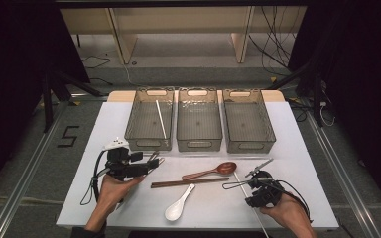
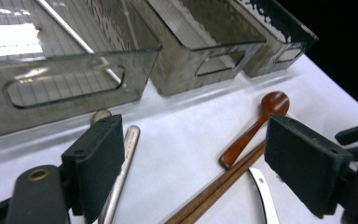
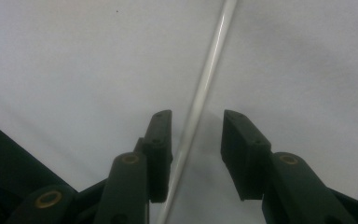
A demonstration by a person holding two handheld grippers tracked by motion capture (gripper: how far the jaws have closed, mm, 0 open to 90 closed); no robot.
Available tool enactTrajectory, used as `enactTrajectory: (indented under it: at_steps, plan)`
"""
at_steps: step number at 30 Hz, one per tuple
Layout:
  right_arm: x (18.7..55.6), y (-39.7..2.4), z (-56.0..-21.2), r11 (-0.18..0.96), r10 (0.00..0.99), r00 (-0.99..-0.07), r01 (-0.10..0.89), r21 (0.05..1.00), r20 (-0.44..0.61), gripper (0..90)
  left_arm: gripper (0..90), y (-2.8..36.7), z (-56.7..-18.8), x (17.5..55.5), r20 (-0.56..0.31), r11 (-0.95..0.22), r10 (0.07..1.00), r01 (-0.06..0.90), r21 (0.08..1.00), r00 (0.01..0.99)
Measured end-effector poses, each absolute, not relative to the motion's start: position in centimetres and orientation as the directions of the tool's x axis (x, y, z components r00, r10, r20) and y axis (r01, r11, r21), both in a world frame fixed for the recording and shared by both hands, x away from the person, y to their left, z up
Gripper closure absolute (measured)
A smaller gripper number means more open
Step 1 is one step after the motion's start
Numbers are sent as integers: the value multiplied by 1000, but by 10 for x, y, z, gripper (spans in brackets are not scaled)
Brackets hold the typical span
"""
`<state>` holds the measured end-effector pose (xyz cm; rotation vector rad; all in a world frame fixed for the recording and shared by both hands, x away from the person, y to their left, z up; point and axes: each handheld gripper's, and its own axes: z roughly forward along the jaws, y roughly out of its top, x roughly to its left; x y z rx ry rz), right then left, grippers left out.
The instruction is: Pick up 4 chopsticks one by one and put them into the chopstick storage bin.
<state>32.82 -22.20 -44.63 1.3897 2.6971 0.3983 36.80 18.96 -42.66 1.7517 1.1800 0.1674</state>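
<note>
Left gripper (image 1: 151, 161): black body w/ white part on top, black cable looping off its side. Its jaws are flat black blocks w/ brass-coloured pins at the base. Right gripper (image 3: 195, 122): also black, w/ thin black cable; jaws narrower, small screw holes, brass pins. A dark sleeve edge (image 1: 82, 231) shows at left forearm.

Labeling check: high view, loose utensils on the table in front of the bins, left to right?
Metal spoon by the left tool → white spoon → wooden spoon → white chopstick between the open jaws of the right tool.
</note>
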Motion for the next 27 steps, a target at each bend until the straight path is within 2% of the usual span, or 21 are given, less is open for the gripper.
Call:
enactTrajectory:
  at_steps: [19,27]
  plan:
    - [337,-220,-453,572,812,-584,798,191,10,797,185,185,-435,349,-336,-103,768,623,775,546]
    - [346,-227,-453,533,841,-542,831,157,12,839,184,185,-434,348,-329,-104,769,616,781,548]
